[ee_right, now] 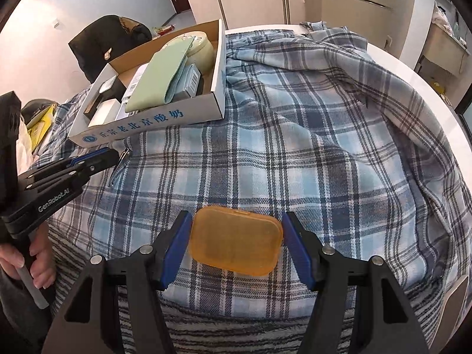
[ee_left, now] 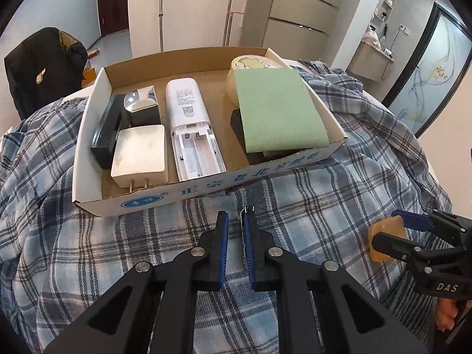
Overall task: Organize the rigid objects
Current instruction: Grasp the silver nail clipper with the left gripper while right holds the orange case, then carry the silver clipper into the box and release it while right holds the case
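Right wrist: orange case (ee_right: pixel 235 240) clamped between fingers (ee_right: pixel 174 247)

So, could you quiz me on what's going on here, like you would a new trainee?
1. True or false: the orange case already lies in the cardboard box.
2. The white remote in the box lies: A) upright on its end, B) flat with its battery compartment uncovered, C) hidden under a towel.
3. Which gripper grips the orange case?

Key:
1. False. It is outside the box, over the plaid cloth.
2. B.
3. The right gripper, one pad on each side of the case.
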The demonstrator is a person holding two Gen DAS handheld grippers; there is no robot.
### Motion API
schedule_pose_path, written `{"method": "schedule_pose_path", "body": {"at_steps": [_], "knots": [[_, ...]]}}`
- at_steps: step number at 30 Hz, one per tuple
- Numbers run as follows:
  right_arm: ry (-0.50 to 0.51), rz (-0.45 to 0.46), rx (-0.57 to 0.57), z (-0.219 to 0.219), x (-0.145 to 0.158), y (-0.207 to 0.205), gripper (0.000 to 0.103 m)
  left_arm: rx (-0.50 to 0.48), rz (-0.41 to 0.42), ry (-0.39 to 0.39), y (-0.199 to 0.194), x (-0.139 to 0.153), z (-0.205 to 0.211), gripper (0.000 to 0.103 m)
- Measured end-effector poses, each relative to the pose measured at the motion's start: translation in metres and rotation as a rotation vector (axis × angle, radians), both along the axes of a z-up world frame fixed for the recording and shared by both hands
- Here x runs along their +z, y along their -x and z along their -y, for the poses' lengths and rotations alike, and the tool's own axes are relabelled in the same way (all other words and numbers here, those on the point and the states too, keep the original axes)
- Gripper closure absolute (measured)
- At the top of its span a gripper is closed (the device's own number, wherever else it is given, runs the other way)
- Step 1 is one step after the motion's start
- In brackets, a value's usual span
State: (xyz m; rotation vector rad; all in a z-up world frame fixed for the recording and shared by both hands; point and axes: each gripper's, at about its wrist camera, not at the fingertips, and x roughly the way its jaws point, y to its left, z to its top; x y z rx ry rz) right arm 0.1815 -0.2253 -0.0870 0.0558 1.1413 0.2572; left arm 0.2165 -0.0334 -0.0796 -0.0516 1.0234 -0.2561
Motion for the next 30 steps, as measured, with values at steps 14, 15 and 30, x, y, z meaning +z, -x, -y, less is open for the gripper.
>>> {"method": "schedule_pose_path", "body": {"at_steps": [14, 15, 30], "knots": [[-0.028, -0.012, -0.024, 0.009, 0.002, -0.002, 0.041, -0.065, 0.019, -0.037, 0.008, -0.003, 0.019, 0.091], [-0.031, -0.013, -0.026, 0.01, 0.003, -0.002, 0.041, -0.046, 0.036, -0.011, 0.009, 0.001, 0.014, 0.091], [-0.039, 0.009, -0.032, 0.016, 0.01, -0.002, 0.038, -0.097, -0.073, 0.06, -0.013, 0.006, 0.016, 0.091]]}}
